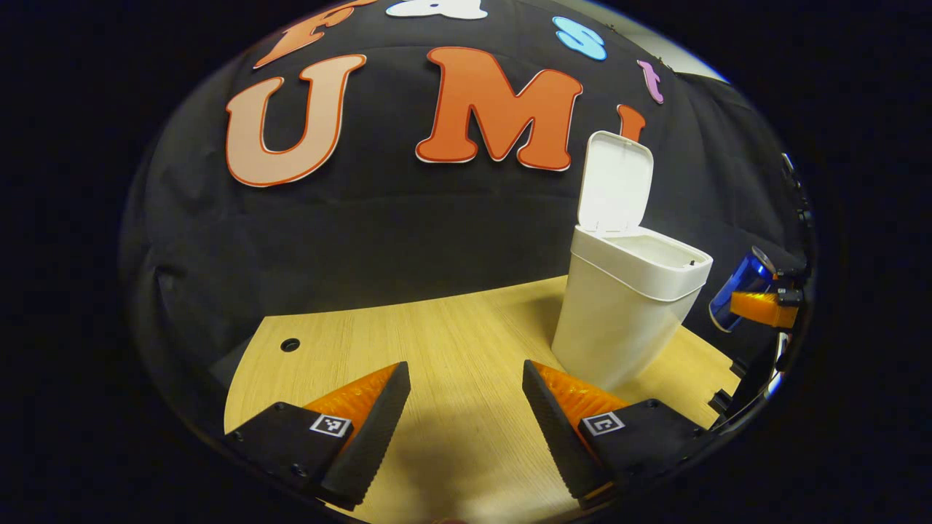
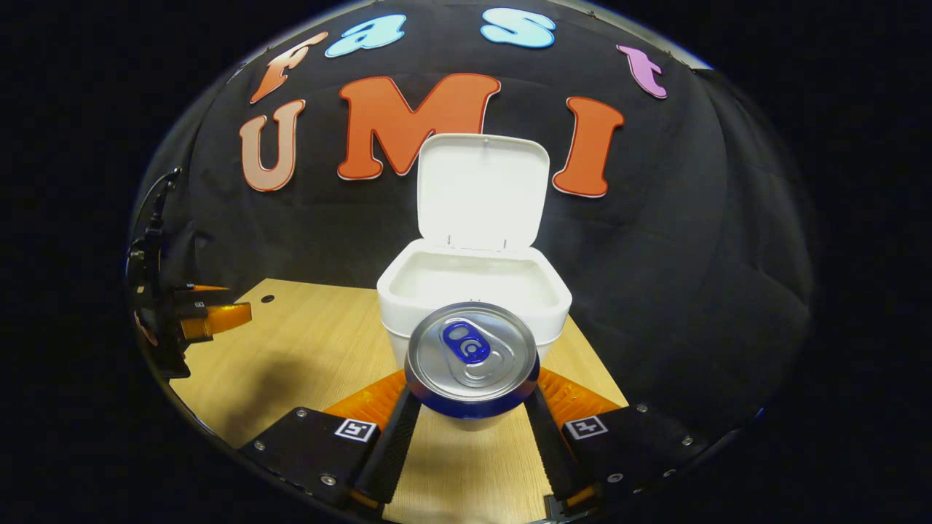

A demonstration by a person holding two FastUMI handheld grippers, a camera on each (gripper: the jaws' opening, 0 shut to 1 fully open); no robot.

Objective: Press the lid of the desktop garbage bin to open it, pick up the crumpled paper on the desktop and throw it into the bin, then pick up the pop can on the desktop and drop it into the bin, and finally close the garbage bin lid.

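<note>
Before open bin, right gripper fingers clamp pop can; left gripper fingers spread, empty.

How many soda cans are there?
1. The blue and silver metal can is held between the right gripper fingers, in front of the open white plastic bin. The bin's inside is hidden.

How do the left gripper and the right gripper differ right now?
The left gripper is open and holds nothing; the right gripper is shut on the pop can. The left gripper hangs low over the desk beside the garbage bin; the right gripper faces the bin's open mouth.
</note>
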